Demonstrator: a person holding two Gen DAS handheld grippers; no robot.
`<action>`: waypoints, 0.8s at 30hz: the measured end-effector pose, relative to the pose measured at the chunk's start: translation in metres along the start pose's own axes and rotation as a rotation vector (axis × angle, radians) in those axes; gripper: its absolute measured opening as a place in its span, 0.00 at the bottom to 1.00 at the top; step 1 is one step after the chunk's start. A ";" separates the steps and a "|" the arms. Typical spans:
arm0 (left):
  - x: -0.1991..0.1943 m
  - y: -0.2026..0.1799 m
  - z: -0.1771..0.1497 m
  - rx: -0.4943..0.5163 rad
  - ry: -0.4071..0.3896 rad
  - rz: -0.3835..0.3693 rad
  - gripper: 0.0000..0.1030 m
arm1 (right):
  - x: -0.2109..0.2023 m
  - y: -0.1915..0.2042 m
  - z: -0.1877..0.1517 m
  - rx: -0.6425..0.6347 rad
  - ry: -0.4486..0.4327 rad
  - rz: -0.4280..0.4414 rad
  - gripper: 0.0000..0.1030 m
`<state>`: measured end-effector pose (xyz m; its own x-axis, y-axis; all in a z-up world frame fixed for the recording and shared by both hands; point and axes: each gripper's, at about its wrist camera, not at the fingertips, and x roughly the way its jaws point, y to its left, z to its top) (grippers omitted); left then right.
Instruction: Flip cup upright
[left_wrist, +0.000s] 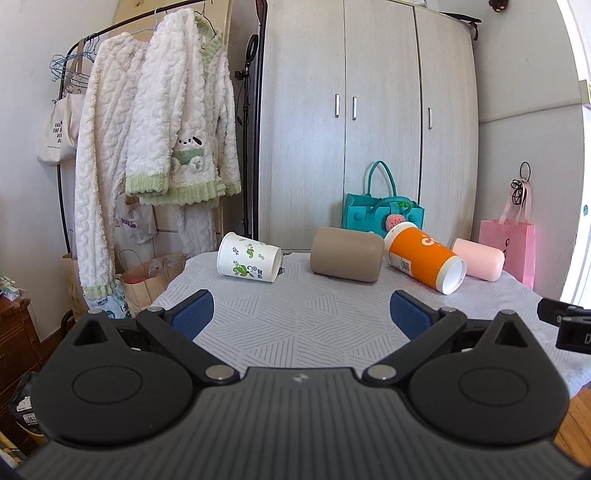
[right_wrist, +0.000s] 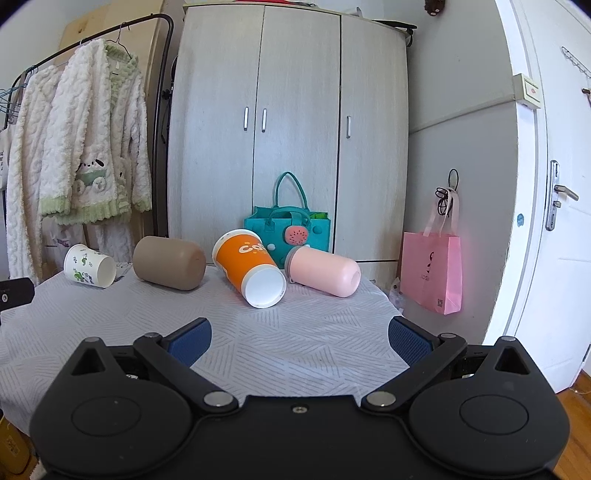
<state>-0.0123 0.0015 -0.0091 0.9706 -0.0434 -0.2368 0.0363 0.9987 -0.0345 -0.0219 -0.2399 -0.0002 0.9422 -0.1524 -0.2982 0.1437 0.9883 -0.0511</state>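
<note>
Several cups lie on their sides along the far edge of a grey patterned table (left_wrist: 295, 325): a white paper cup with green prints (left_wrist: 248, 257) (right_wrist: 89, 266), a brown cup (left_wrist: 346, 254) (right_wrist: 169, 263), an orange cup (left_wrist: 424, 259) (right_wrist: 249, 267) and a pink cup (left_wrist: 479, 259) (right_wrist: 325, 271). My left gripper (left_wrist: 302, 314) is open and empty, hovering over the near part of the table. My right gripper (right_wrist: 300, 339) is open and empty too, short of the orange cup. Part of the right gripper shows at the left view's right edge (left_wrist: 565, 325).
A teal felt bag (right_wrist: 291, 225) stands behind the cups before a wardrobe (right_wrist: 288, 122). A pink gift bag (right_wrist: 432, 271) hangs on the wall at right. A clothes rack with fluffy robes (left_wrist: 155, 147) stands left. A door (right_wrist: 554, 206) is far right.
</note>
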 end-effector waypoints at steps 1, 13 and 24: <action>0.000 0.000 0.000 -0.002 0.001 -0.001 1.00 | 0.000 -0.001 0.000 0.001 0.001 0.000 1.00; 0.007 0.006 0.000 -0.021 0.065 0.015 1.00 | 0.001 0.000 0.004 0.011 0.009 0.009 1.00; 0.035 0.010 0.028 -0.030 0.237 -0.056 1.00 | -0.011 -0.028 0.038 0.028 -0.111 0.272 1.00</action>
<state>0.0285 0.0105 0.0090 0.8844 -0.1067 -0.4544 0.0778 0.9936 -0.0818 -0.0243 -0.2653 0.0406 0.9745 0.1179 -0.1908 -0.1118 0.9928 0.0427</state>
